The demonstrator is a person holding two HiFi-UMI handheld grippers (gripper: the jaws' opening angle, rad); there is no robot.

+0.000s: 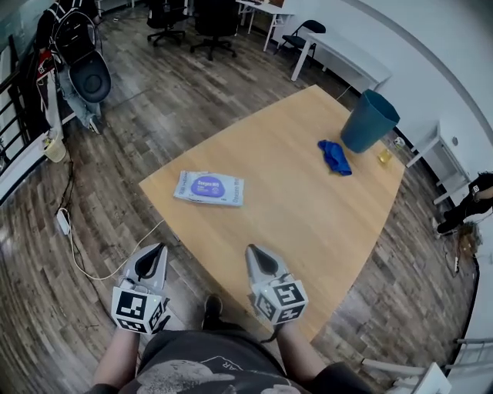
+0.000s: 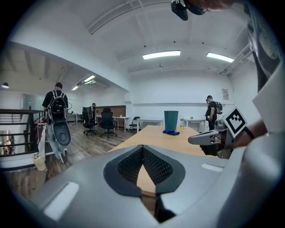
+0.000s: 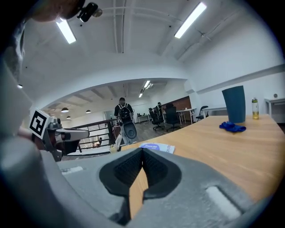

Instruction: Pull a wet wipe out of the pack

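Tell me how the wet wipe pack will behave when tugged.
The wet wipe pack looks like a flat, soft pouch, so it probably flexes. It lies loose on the smooth wooden table, so an unbraced tug would likely slide or lift it.

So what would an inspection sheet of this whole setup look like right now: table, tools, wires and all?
Surface: wooden table, no spills seen.
Job's things: wet wipe pack lies flat near the table's left corner; whether its flap is open is too small to tell.
Clutter: blue cloth, teal bin and small yellow bottle at the far end.
Grippers: left tongs and right tongs both shut and empty, well short of the pack.
Cables: white cable with a power strip on the floor left of the table.
Surroundings: wood floor, office chairs, white desks, a person with a backpack in the background.
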